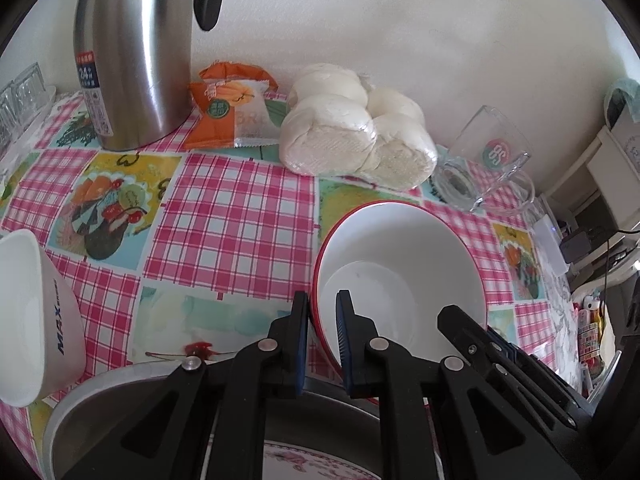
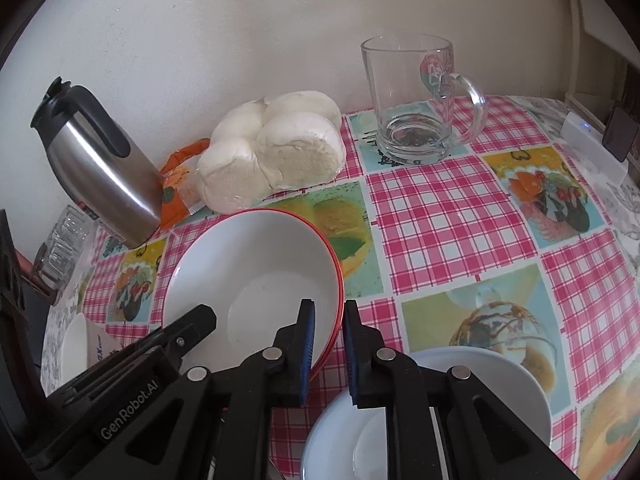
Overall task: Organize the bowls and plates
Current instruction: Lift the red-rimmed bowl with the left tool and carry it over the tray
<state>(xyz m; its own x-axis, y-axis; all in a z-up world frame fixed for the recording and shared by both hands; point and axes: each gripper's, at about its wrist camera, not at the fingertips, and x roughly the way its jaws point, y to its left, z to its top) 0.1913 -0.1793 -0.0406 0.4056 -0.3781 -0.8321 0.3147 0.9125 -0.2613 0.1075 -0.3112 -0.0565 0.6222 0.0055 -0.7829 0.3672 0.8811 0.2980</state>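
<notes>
1. Bowl [image 1: 400,264] with a red rim is gripped on two sides: the left gripper [image 1: 323,316] is pinched on its left wall, and the right gripper [image 2: 329,328] is pinched on its right wall.
2. Beyond the fingertips, a bag of steamed buns [image 1: 356,140], an orange snack packet [image 1: 228,112], a steel thermos [image 1: 132,52] and a glass mug [image 2: 416,96] are seen.
3. Beneath the right gripper, a white plate [image 2: 520,392] is seen on the checked tablecloth [image 2: 452,208].
4. Left of the left gripper, a white MAX bowl [image 1: 36,320] is seen.
</notes>
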